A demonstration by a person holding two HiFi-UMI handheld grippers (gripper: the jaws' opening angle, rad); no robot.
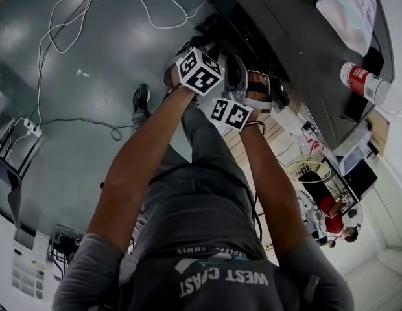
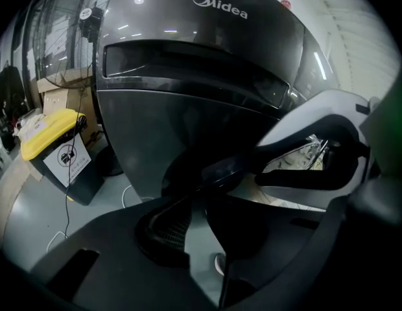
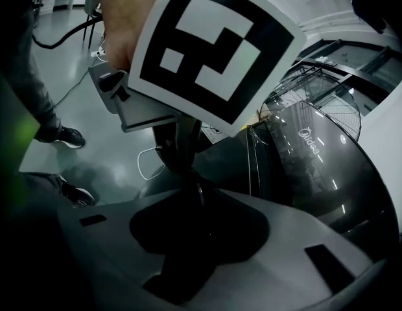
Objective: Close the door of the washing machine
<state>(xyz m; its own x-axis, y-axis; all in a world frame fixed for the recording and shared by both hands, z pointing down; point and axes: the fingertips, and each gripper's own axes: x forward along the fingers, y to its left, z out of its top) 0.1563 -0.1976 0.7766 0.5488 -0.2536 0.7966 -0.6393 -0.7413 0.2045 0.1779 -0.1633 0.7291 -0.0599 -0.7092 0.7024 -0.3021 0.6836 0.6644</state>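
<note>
1. Dark grey washing machine [image 2: 188,76] with white logo: upper centre of left gripper view; door not to be told apart from the body.
2. Left gripper [image 2: 201,203], lower centre there: jaws partly apart, only grey floor [image 2: 200,255] in the gap, nothing held.
3. Right gripper [image 3: 191,212], lower centre of its view: jaws one black mass, opening impossible to read.
</note>
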